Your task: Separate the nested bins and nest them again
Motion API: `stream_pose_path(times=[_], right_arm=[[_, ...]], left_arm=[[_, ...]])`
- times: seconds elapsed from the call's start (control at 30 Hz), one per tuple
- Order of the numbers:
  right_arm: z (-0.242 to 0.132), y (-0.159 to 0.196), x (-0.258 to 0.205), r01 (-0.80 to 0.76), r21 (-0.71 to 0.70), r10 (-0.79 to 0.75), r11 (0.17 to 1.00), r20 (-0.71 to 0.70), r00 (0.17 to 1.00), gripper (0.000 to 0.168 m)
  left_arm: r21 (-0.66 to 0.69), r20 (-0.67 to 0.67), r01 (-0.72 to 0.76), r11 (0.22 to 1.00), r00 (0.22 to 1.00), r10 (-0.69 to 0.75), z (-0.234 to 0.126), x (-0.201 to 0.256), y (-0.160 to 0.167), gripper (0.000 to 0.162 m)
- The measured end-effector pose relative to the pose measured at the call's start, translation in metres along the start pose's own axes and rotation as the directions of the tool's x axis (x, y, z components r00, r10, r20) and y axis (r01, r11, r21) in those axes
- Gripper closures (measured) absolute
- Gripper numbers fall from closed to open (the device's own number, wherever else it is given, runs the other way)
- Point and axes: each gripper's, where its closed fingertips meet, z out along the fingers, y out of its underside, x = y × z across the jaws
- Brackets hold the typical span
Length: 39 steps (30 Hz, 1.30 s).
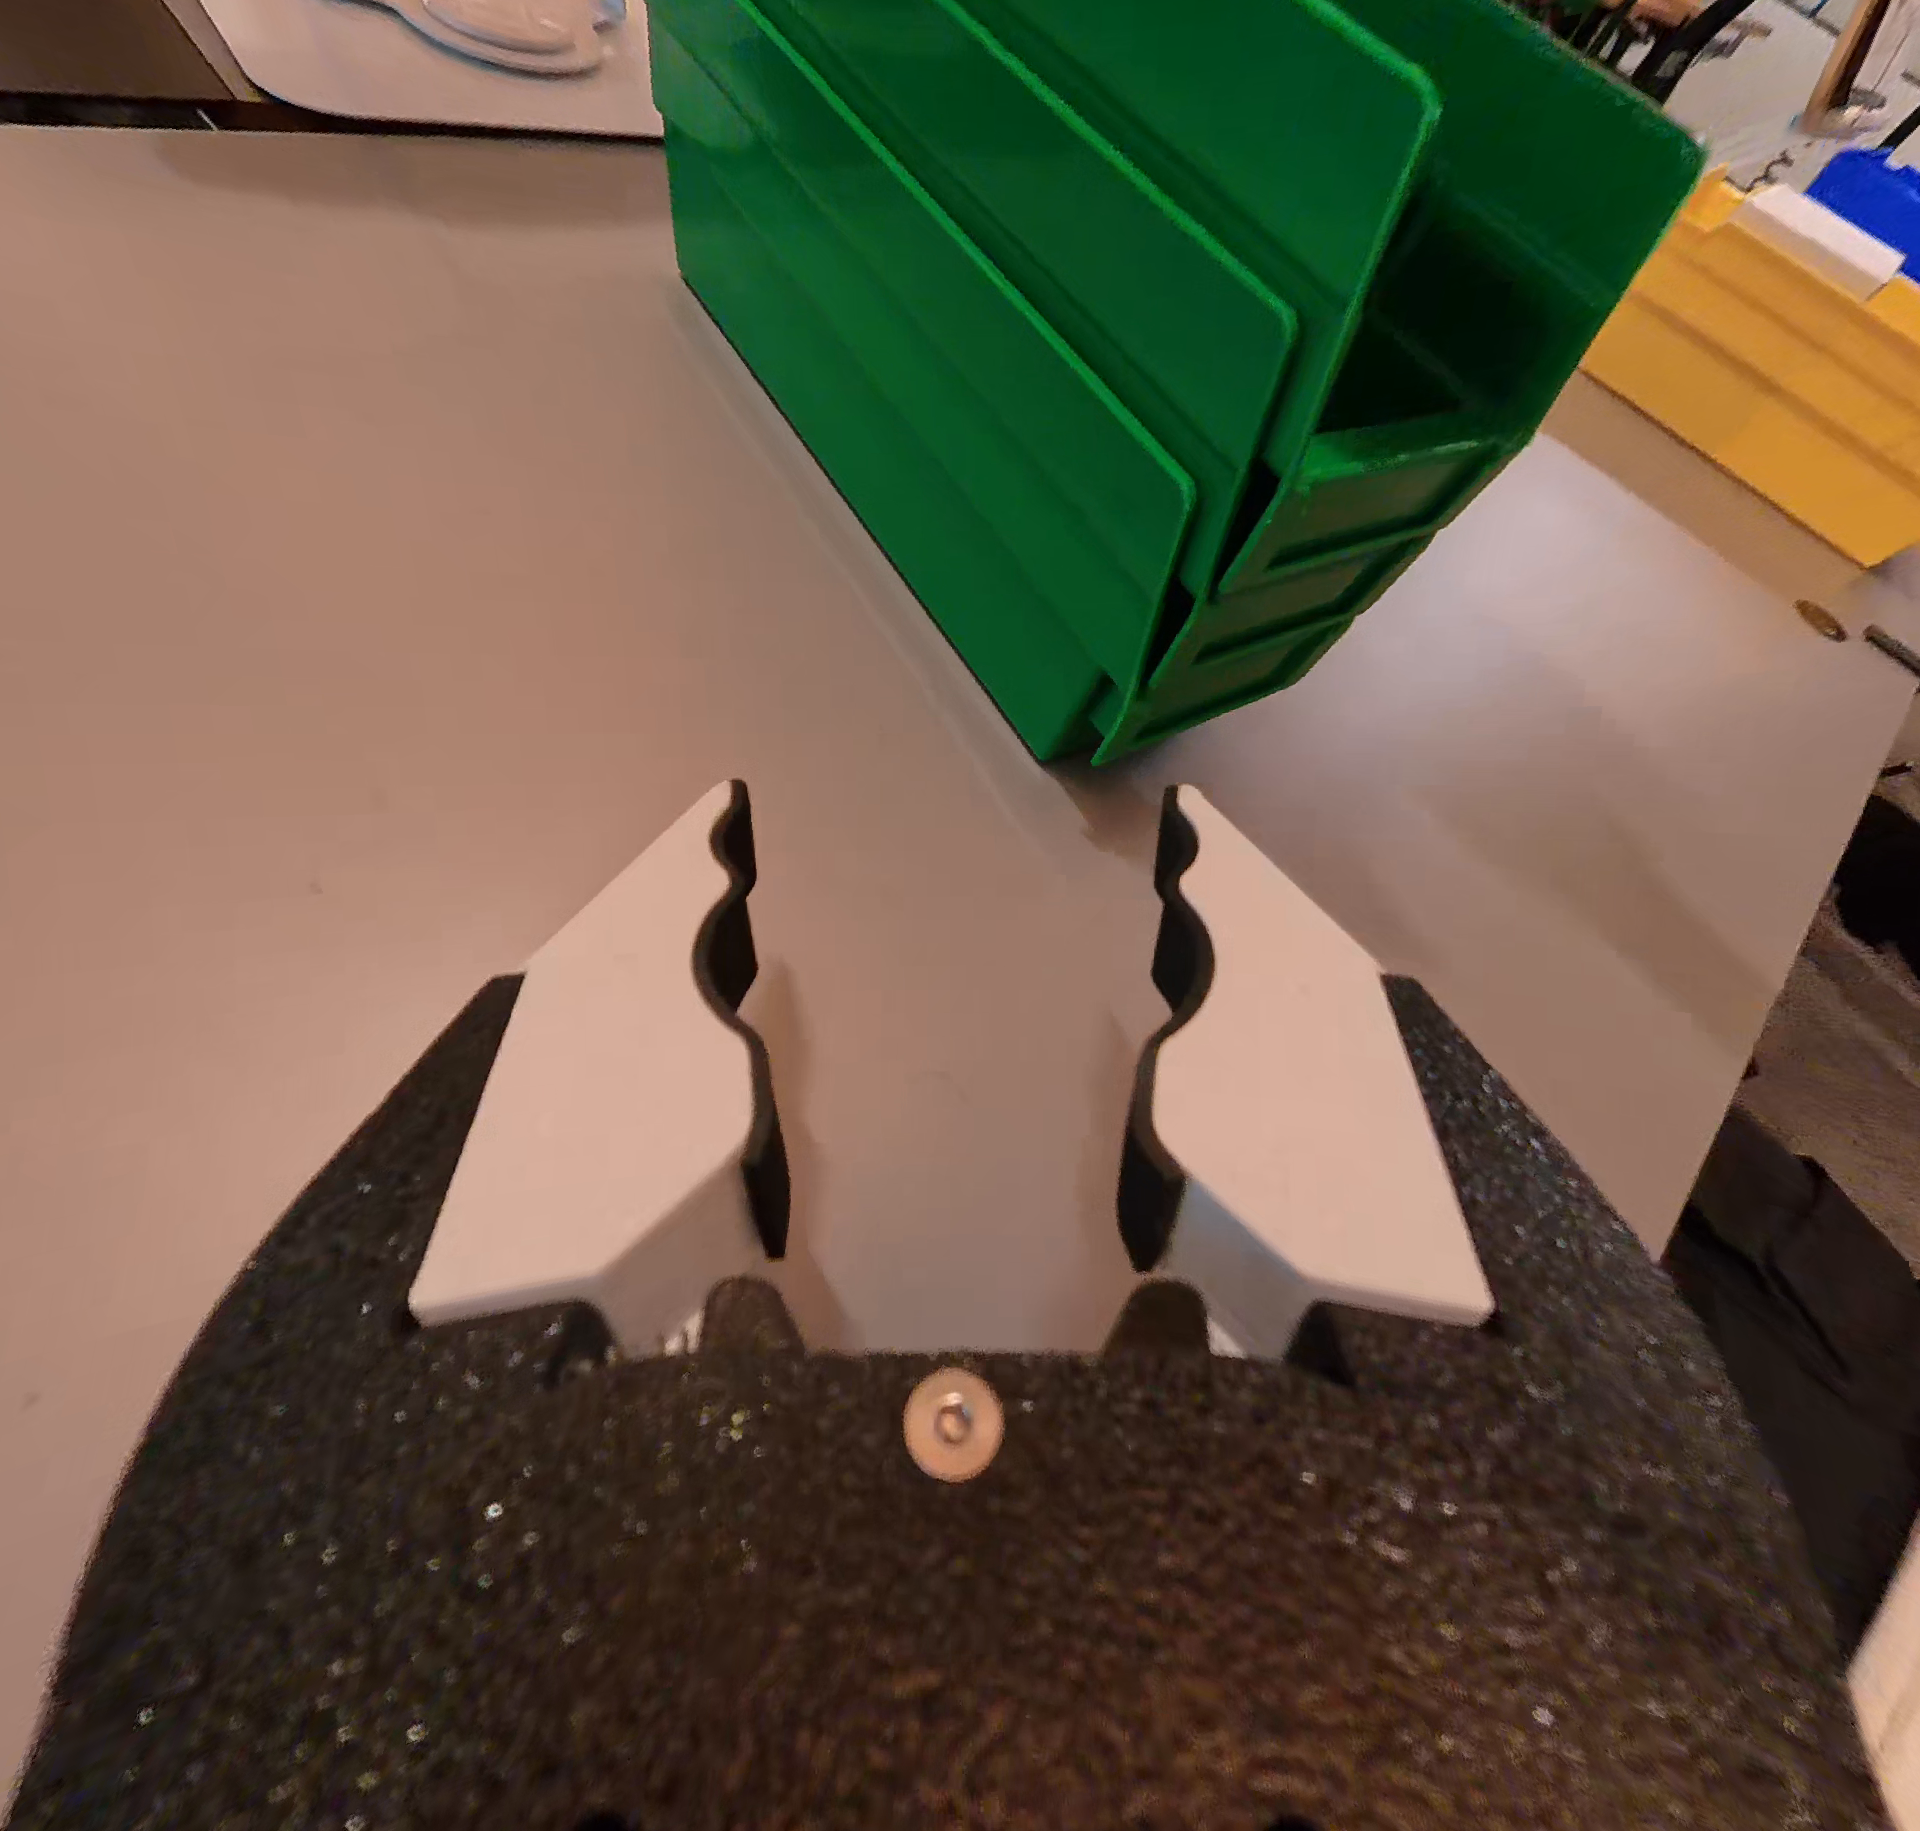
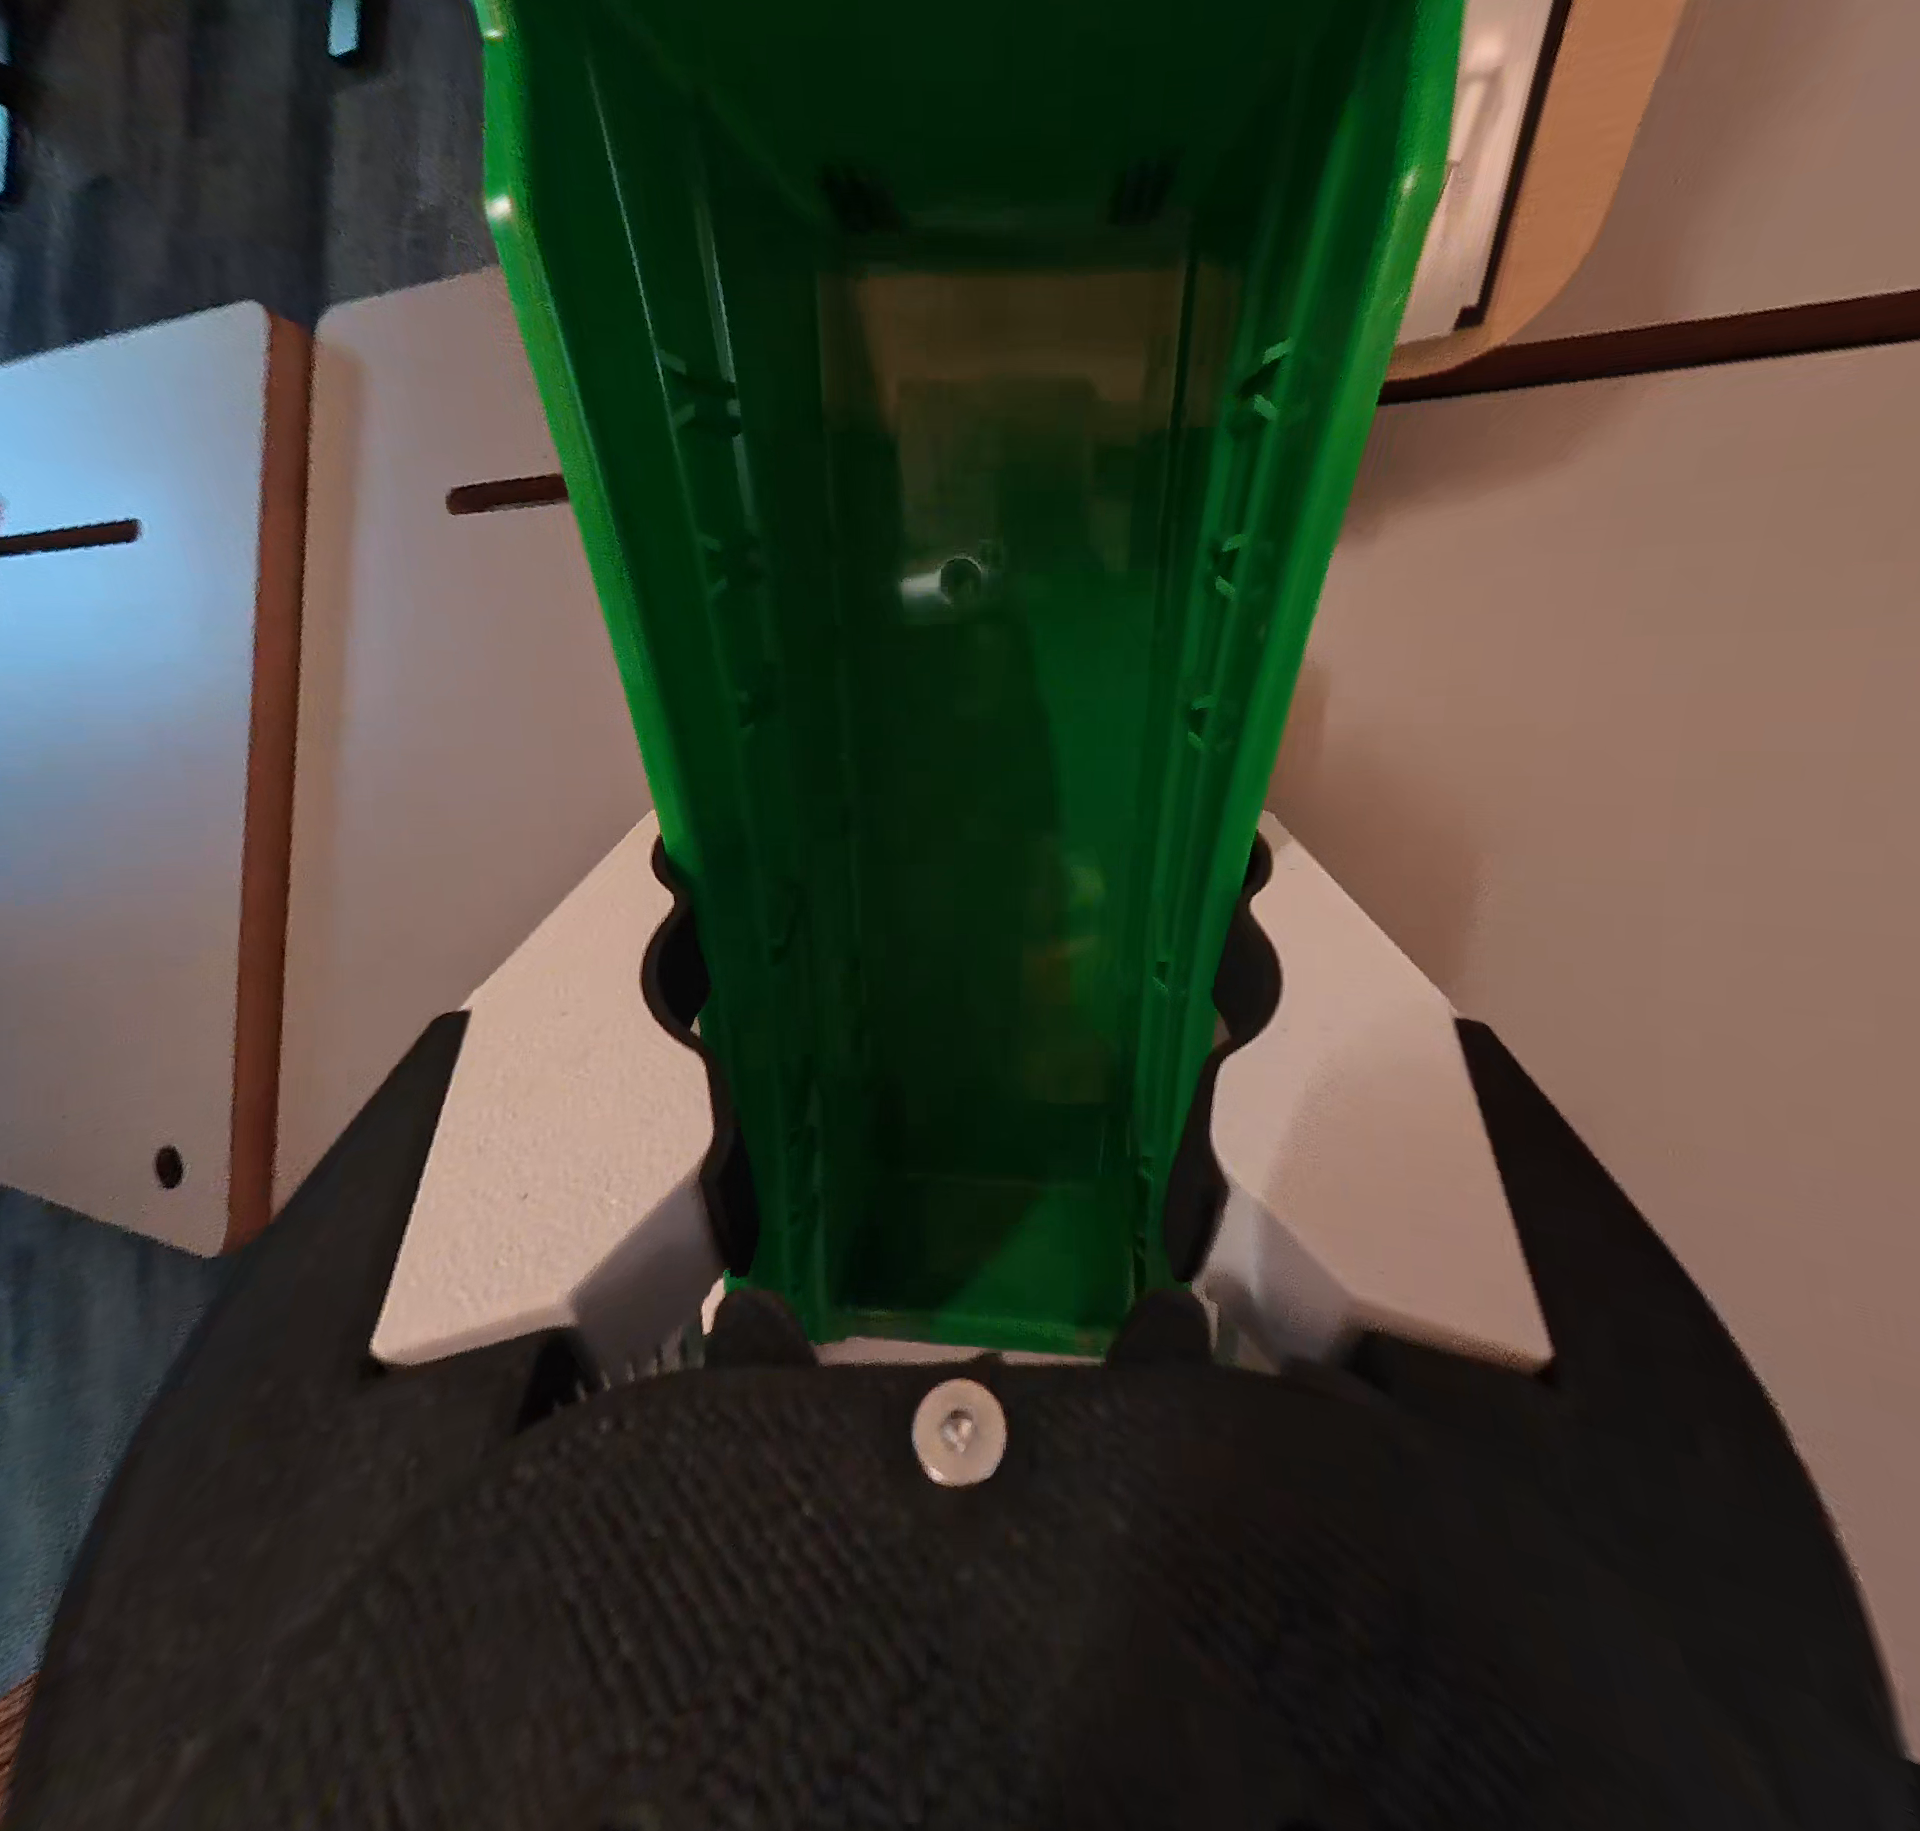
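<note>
Several green bins (image 1: 935, 347) stand nested in a stack on the grey table (image 1: 364, 534), ahead and to the right in the left wrist view. The uppermost bin (image 1: 1558, 223) sits higher and looser than the others. My left gripper (image 1: 956, 794) is open and empty, just short of the stack's near corner, above the table. My right gripper (image 2: 961, 846) is shut on a green bin (image 2: 987, 534); its fingers clamp the bin's two side walls and the view looks down the bin's inside. Whether this is the uppermost bin of the stack I cannot tell.
Yellow bins (image 1: 1766, 358) and a blue bin (image 1: 1870, 192) stand to the right of the stack. A white tray-like board (image 1: 416, 15) lies at the far left. The table edge (image 1: 1766, 950) runs close on the right. White panels (image 2: 125, 742) lie behind the held bin.
</note>
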Motion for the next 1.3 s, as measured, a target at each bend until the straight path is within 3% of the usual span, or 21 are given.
stream_pose_path(times=[0.13,0.4,0.7,0.9,1.3], right_arm=[[0.011,0.005,0.005,0.008,0.053,-0.003,0.999,-0.094,0.996,0.068],[0.037,0.011,-0.002,-0.047,0.079,0.05,0.996,-0.032,0.998,0.07],[0.032,-0.001,0.022,-0.001,0.114,0.018,0.993,-0.143,0.99,0.069],[0.052,0.014,0.013,-0.023,0.071,0.029,0.997,-0.079,0.996,0.068],[0.079,0.036,0.028,-0.036,0.047,0.042,0.998,-0.128,0.991,0.062]], left_arm=[[0.026,-0.027,0.008,1.0,1.0,-0.007,-0.004,0.004,-0.007,0.086],[0.027,-0.063,0.013,1.0,0.998,-0.011,-0.005,0.01,-0.008,0.086],[0.015,-0.1,0.068,0.998,0.993,-0.066,0.0,0.007,-0.002,0.086],[0.005,-0.109,0.073,0.997,0.991,-0.072,0.003,0.009,0.0,0.086],[-0.003,-0.13,0.075,0.997,0.989,-0.075,0.006,0.014,0.001,0.086]])
